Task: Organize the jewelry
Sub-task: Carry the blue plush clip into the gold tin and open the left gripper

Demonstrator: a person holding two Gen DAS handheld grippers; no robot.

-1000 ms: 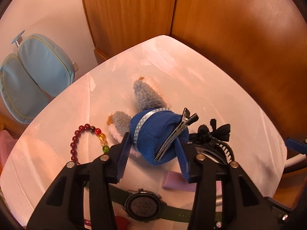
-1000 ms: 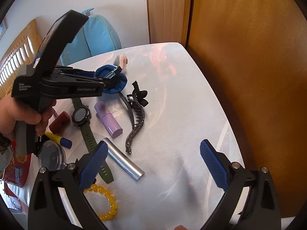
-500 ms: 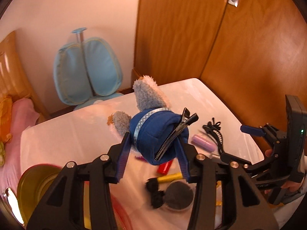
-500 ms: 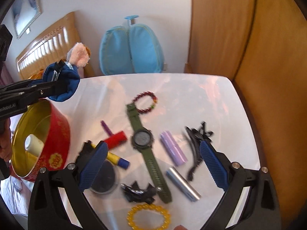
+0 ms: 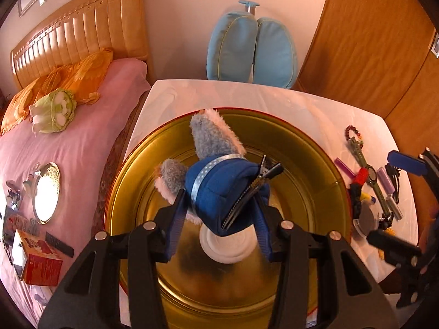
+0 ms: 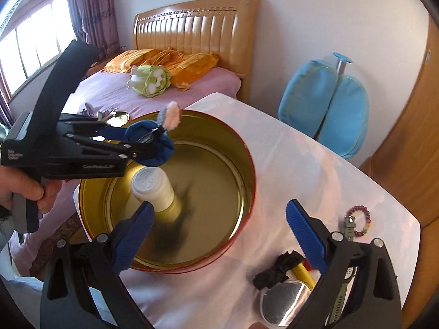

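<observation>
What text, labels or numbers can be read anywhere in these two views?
"GenRobot.AI", faint, on the side of the black left gripper body.
Small white lettering on that gripper's rear block: too blurred to read.
Print on the red cardboard box lying on the bed: too small.
Dark green wristwatch face: digits unreadable.

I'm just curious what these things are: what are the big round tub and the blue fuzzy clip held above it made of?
The round tub looks like thin metal: its gold inside is glossy and mirrors light, and the outside is red. The blue fuzzy clip seems to be soft plush fabric with furry grey ears, fixed on a dark, probably metal, toothed clip.
</observation>
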